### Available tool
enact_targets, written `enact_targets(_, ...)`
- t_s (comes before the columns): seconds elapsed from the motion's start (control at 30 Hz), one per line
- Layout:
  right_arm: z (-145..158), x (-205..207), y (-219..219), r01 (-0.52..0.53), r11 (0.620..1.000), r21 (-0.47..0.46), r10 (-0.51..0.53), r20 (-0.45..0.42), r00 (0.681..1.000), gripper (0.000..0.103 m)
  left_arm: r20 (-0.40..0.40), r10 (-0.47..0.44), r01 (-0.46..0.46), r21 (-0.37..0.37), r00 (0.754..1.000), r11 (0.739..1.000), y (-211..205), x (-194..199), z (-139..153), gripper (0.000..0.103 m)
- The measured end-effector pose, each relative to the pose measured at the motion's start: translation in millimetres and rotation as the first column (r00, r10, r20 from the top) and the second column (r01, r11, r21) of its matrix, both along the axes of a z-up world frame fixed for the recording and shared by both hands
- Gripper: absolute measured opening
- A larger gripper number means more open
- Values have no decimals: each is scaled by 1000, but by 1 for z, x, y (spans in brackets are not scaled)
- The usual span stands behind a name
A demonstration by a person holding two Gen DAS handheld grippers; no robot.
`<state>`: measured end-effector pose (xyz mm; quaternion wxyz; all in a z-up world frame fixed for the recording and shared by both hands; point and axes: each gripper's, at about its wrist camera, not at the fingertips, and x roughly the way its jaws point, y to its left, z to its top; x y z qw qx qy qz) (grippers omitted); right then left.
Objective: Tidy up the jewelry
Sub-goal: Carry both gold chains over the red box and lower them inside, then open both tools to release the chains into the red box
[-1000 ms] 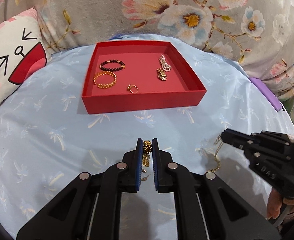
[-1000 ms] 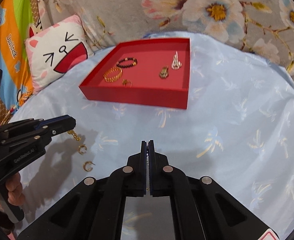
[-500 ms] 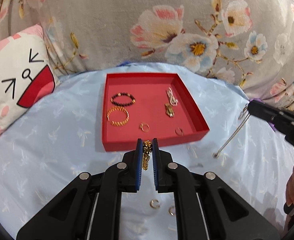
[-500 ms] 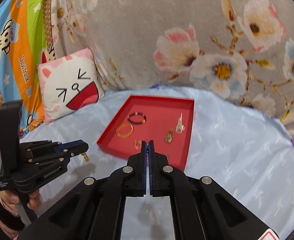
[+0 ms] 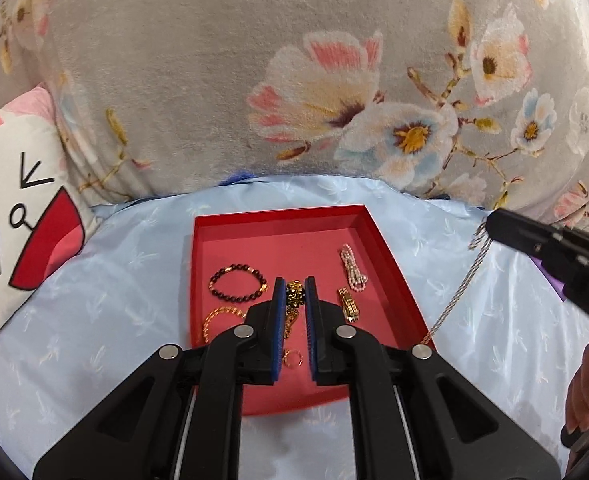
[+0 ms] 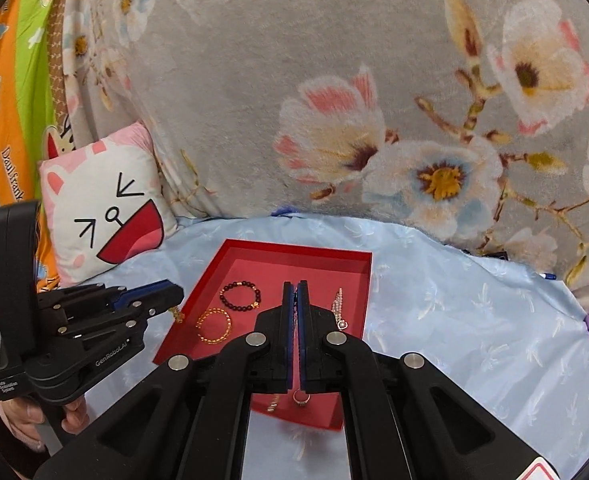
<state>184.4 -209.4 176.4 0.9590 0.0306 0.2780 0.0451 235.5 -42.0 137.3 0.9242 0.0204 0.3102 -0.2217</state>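
Both the left gripper [image 5: 294, 288] and the right gripper [image 6: 296, 292] are of matte black plastic with blue pads on the inner faces, round silver screws at the joints and small white markings (one reads "GenRoboAI"), and the person's hand [image 6: 26, 420] shows bare skin with a pink sleeve.

1. The left gripper [image 5: 293, 294], clamped on a gold chain [image 5: 292, 304], has risen from the blue cloth [image 5: 94, 320] to above the red tray [image 5: 390, 264].
2. The right gripper [image 6: 296, 300] has lifted its thin chain [image 5: 460, 284] to the tray's right edge.
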Motion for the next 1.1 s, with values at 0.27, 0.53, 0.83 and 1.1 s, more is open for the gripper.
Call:
enact_targets(0.27,-46,44,-16,22,1000,-5,-23,-81,996,1,-55,-4,7,56,998,998,-40,44,-35,8)
enact_targets(0.53,-83,82,-23,37,999,-16,-38,-149,988,1,-112,28,-16,104,993,994,-60,76,-72,8)
enact_targets(0.83,-96,91,-23,44,999,7,-43,-146,988,7,-121,125,-108,136,985,985,-56,94,-88,22)
enact_targets(1.1,-89,81,-17,26,999,18,-23,-122,992,13,-77,162,-150,143,984,978,-49,89,-82,34)
